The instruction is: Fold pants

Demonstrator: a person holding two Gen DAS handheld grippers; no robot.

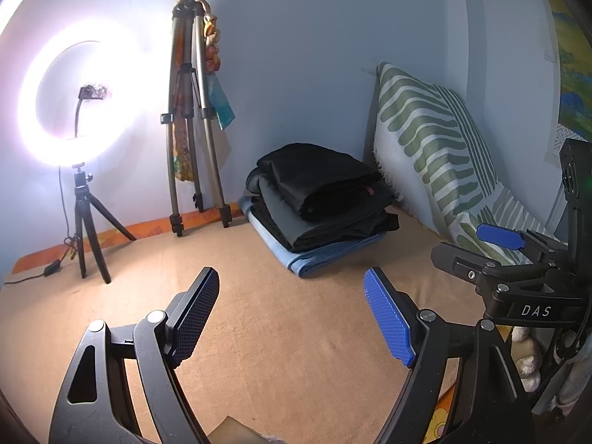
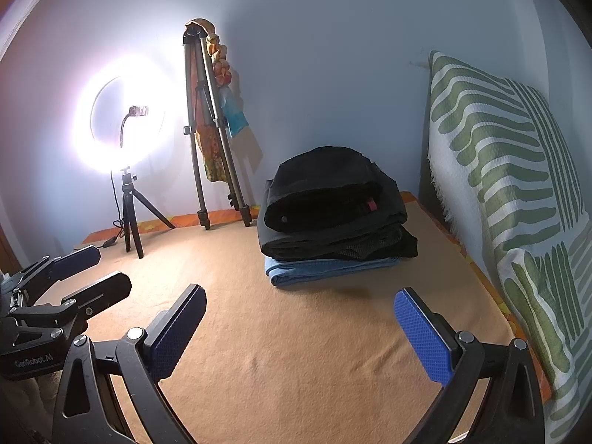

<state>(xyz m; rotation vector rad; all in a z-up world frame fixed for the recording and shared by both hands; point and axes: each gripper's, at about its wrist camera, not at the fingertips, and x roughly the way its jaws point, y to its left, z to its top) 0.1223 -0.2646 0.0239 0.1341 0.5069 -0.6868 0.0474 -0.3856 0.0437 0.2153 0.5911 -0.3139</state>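
A stack of folded pants (image 1: 322, 199) lies on the tan blanket (image 1: 259, 333) near the back wall: black and grey pairs on top, a light blue pair at the bottom. It also shows in the right wrist view (image 2: 333, 218). My left gripper (image 1: 292, 314) is open and empty, hovering over bare blanket in front of the stack. My right gripper (image 2: 299, 333) is open and empty too, in front of the stack. The right gripper also shows at the right edge of the left wrist view (image 1: 481, 251), and the left gripper at the left edge of the right wrist view (image 2: 100, 270).
A lit ring light (image 1: 77, 100) on a small tripod stands at the back left, its cable on the blanket. A tall folded tripod (image 1: 196, 129) leans on the wall. A green-striped cushion (image 1: 436, 140) stands along the right side.
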